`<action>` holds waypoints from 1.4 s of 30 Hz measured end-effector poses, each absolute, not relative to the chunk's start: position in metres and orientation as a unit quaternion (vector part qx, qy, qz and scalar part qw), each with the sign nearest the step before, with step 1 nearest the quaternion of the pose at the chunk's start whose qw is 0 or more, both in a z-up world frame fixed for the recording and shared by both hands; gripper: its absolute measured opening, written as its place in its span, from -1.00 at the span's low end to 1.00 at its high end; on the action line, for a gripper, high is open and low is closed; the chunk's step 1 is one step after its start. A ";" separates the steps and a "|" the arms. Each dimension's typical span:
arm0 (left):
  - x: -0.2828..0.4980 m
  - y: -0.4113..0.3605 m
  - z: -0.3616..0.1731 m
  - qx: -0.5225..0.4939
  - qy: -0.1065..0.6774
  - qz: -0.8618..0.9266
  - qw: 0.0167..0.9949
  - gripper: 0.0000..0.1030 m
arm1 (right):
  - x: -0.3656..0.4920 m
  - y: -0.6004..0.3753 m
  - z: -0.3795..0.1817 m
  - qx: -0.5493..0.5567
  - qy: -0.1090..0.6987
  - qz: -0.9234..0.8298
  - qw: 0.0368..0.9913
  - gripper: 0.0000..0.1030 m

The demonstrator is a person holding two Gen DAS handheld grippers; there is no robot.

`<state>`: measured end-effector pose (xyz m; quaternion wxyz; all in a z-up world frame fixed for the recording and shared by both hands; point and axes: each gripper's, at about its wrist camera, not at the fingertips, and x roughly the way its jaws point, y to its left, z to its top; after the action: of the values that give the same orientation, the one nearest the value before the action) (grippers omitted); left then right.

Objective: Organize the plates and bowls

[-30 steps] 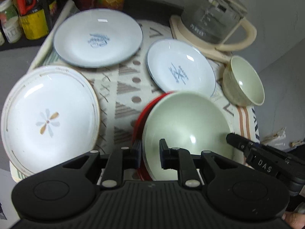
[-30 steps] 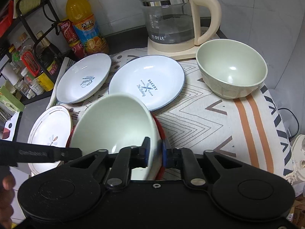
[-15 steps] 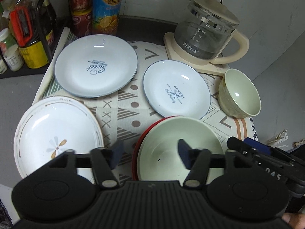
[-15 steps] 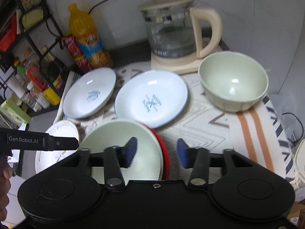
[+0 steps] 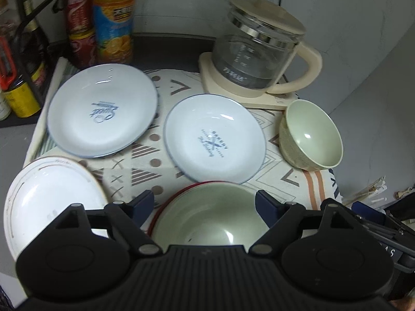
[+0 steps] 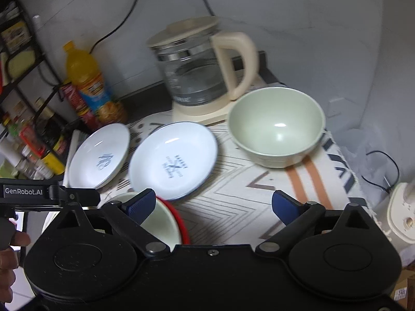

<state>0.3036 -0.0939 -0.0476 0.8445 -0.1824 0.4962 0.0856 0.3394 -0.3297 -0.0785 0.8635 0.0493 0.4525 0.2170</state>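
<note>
A pale green bowl (image 5: 210, 217) sits nested in a red bowl (image 5: 186, 190) at the table's near edge; both also show in the right wrist view (image 6: 158, 223). My left gripper (image 5: 205, 206) is open above and around it, touching nothing. My right gripper (image 6: 214, 204) is open and empty, to the right of that stack. A second green bowl (image 5: 311, 137) (image 6: 276, 129) stands at the right. Two blue-rimmed white plates (image 5: 102, 110) (image 5: 215, 140) and a flower-patterned white plate (image 5: 49, 199) lie on the patterned cloth.
A glass kettle (image 5: 256, 54) (image 6: 197, 72) on a cream base stands at the back. An orange juice bottle (image 5: 112, 18) and red cans (image 5: 79, 26) stand at the back left beside a rack of jars (image 6: 28, 150). A white appliance (image 6: 402, 212) sits off the table's right edge.
Both grippers were shut on the green bowl's rim one second ago. They opened, let it go into the red bowl, and have pulled back and up.
</note>
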 end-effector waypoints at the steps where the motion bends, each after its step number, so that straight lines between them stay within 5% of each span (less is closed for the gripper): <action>1: 0.307 -0.097 -0.048 -0.180 0.496 0.084 0.845 0.62 | 0.340 -0.334 -0.079 0.050 0.453 0.213 0.864 0.91; 29: 0.438 -0.157 -0.060 -0.119 0.502 -0.018 0.856 0.62 | 0.406 -0.388 -0.091 0.127 0.441 0.104 0.883 0.89; 35: 0.466 -0.167 -0.079 -0.131 0.509 -0.028 0.850 0.54 | 0.428 -0.392 -0.107 0.153 0.451 0.092 0.874 0.59; 42: 0.491 -0.178 -0.103 -0.138 0.523 -0.025 0.840 0.04 | 0.448 -0.394 -0.132 0.178 0.481 0.073 0.855 0.16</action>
<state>0.4906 -0.1782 -0.1029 0.8405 -0.1381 0.5234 -0.0249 0.4483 -0.3938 -0.1317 0.8554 0.1779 0.4811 0.0728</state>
